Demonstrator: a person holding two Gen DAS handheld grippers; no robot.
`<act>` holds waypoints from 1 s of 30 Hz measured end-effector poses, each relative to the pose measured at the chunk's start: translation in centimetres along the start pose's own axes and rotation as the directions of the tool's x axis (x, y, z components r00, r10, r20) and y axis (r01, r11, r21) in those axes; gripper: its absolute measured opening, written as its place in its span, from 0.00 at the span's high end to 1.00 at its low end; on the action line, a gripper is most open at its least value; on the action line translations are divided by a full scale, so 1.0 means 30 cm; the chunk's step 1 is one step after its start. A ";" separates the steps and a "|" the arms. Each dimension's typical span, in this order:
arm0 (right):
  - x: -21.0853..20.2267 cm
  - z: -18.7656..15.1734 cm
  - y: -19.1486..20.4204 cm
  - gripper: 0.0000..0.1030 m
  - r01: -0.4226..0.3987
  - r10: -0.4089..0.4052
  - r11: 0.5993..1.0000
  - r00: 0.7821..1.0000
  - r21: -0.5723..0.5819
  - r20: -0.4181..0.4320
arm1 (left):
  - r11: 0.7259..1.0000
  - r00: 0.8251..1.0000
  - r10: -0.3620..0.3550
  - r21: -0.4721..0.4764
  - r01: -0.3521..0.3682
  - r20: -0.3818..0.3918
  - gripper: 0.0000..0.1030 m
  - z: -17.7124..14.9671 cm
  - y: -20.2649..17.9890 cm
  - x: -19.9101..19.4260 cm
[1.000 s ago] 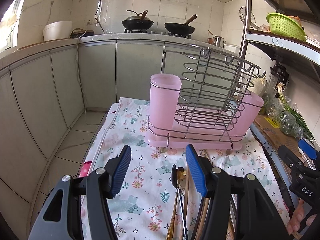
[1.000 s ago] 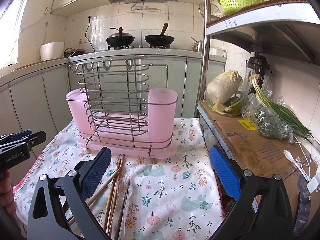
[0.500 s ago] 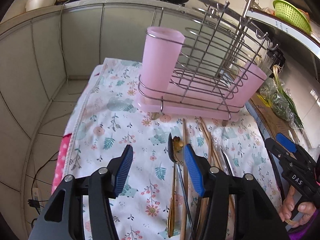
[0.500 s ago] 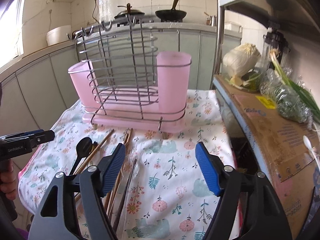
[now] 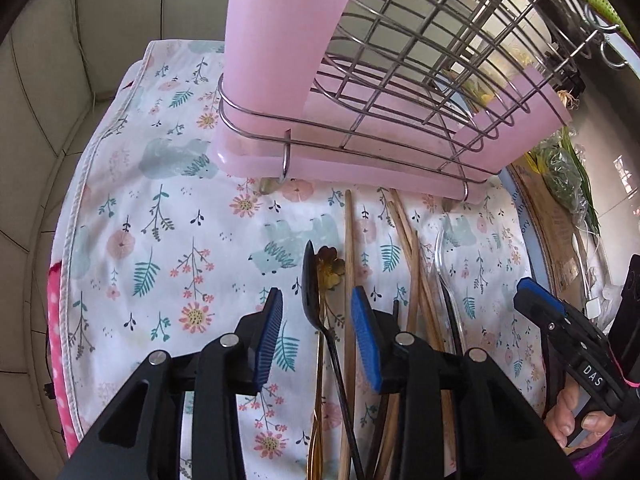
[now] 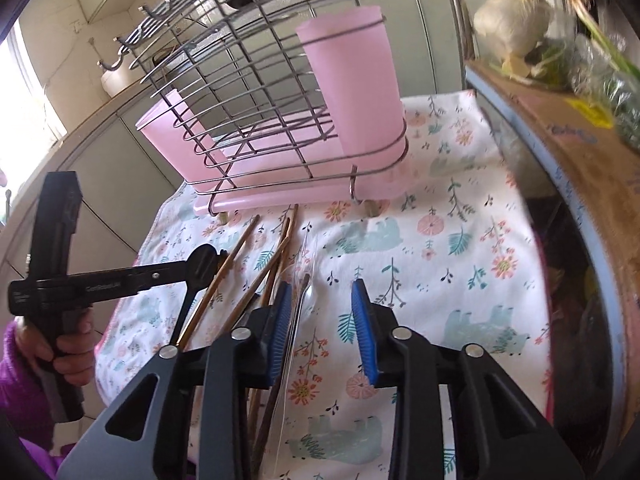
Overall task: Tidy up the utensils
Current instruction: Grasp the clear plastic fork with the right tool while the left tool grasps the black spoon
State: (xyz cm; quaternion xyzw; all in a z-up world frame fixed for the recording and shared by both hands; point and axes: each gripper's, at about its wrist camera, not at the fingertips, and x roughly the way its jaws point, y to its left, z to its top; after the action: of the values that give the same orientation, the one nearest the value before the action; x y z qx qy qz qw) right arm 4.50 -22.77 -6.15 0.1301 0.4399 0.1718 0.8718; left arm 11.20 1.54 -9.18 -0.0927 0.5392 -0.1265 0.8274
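Note:
A wire rack with pink cups (image 5: 360, 80) stands at the back of the floral cloth (image 5: 168, 240); it also shows in the right wrist view (image 6: 280, 120). Utensils lie loose in front of it: a black spoon (image 5: 314, 296), a gold flower-ended utensil (image 5: 330, 270), wooden chopsticks (image 5: 404, 236) and a clear plastic utensil (image 5: 442, 248). My left gripper (image 5: 318, 320) is open, low over the cloth, with the black spoon between its fingers. My right gripper (image 6: 320, 312) is open, with the clear utensil (image 6: 304, 300) between its fingers and the chopsticks (image 6: 276, 256) just left of it.
A cardboard box (image 6: 568, 128) with bagged greens (image 6: 600, 72) and a cabbage (image 6: 512, 20) sits on the right. Grey kitchen cabinets (image 5: 100, 20) run behind and to the left. The cloth's left edge (image 5: 68, 264) drops toward the floor.
Both grippers have dropped down and forward toward the utensils on the cloth. The left now straddles the black spoon, the right the clear utensil. Both jaws have narrowed.

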 end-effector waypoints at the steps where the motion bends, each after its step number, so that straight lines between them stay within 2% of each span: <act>1: 0.007 0.004 -0.006 0.71 -0.010 0.011 1.000 1.000 0.011 -0.011 | 1.000 1.000 0.001 -0.002 -0.001 -0.012 0.66 0.009 0.001 0.014; 3: 0.025 0.010 -0.012 0.71 -0.035 0.036 0.999 0.999 0.032 -0.037 | 1.000 0.999 -0.004 -0.006 0.004 -0.038 0.68 0.020 0.003 0.040; 5: 0.048 0.020 -0.013 0.71 -0.050 0.053 0.998 0.997 0.049 -0.063 | 1.000 0.998 -0.009 -0.019 0.008 -0.062 0.86 0.025 0.013 0.067; 8: 0.090 0.033 -0.003 0.71 -0.055 0.061 0.997 0.992 0.054 -0.107 | 0.998 0.996 -0.045 -0.044 0.042 -0.070 0.96 0.030 0.028 0.080; 16: 0.198 0.039 0.066 0.71 -0.008 0.003 1.000 0.983 -0.030 -0.186 | 0.995 0.996 -0.088 -0.042 0.088 0.018 0.97 0.038 0.084 -0.024; 20: 0.248 0.029 0.060 0.72 0.019 -0.023 1.000 0.973 -0.017 -0.229 | 0.993 0.994 -0.109 -0.052 0.110 0.029 0.97 0.048 0.110 -0.063; 21: 0.257 0.026 0.055 0.81 0.016 -0.017 1.000 0.971 -0.006 -0.240 | 0.992 0.993 -0.113 -0.053 0.114 0.033 0.97 0.051 0.117 -0.072; 23: 0.270 0.025 0.047 0.92 -0.002 0.007 1.000 0.968 0.022 -0.252 | 0.991 0.992 -0.120 -0.053 0.122 0.043 0.97 0.050 0.125 -0.093; 30: 0.218 0.019 0.018 0.93 -0.044 0.060 0.996 0.974 0.075 -0.216 | 0.988 0.987 -0.140 -0.059 0.145 0.082 0.97 0.039 0.159 -0.172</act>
State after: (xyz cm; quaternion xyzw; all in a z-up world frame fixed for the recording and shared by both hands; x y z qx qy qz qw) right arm 8.51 -19.60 -10.34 0.1524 0.5352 0.1922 0.8083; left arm 10.79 7.70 -5.61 -0.1624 0.5024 -0.1642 0.8332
